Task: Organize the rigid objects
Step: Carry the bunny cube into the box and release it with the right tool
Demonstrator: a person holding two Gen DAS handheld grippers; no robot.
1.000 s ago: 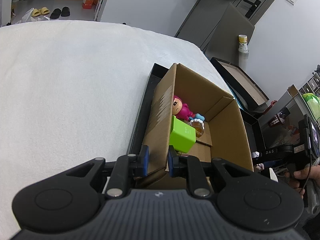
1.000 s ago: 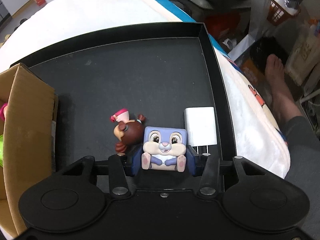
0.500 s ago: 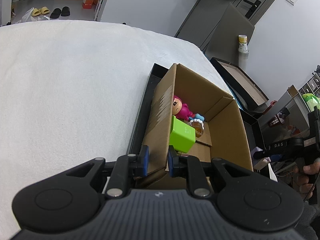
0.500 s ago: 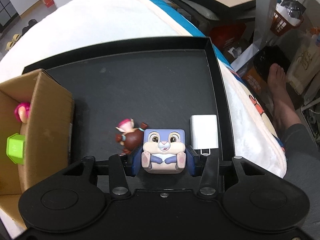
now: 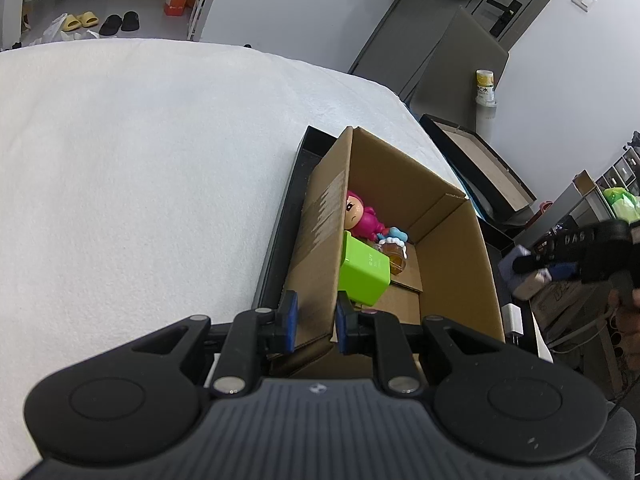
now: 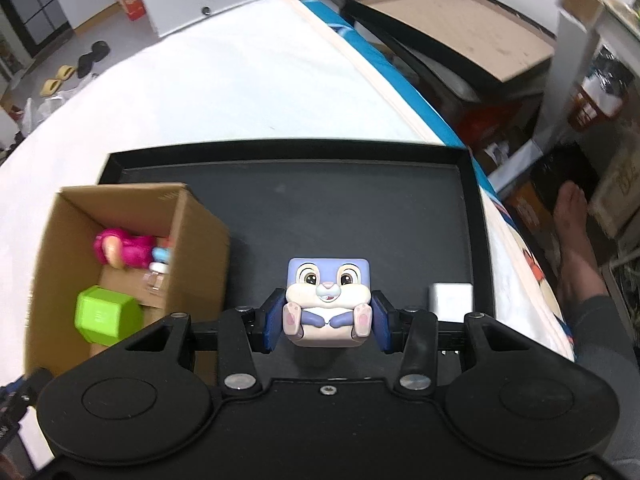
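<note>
My right gripper (image 6: 326, 326) is shut on a purple bunny cube toy (image 6: 327, 300) and holds it high above the black tray (image 6: 360, 216). My left gripper (image 5: 314, 322) is shut on the near left wall of the open cardboard box (image 5: 320, 248), which stands at the tray's left end (image 6: 196, 248). Inside the box lie a pink doll (image 5: 362, 220), a green block (image 5: 362, 270) and a small amber jar (image 5: 394, 254). The right gripper shows at the right edge of the left wrist view (image 5: 532, 272).
A white charger (image 6: 450, 298) lies on the tray near its right rim. The tray sits on a white bed cover (image 5: 140, 168). A person's bare foot (image 6: 572, 224) and floor clutter lie right of the bed. Flat black boxes (image 5: 476, 160) lie beyond.
My right gripper has lifted the bunny cube up off the tray and back; the brown squirrel toy beside it has dropped out of view. The left gripper has held still on the box wall.
</note>
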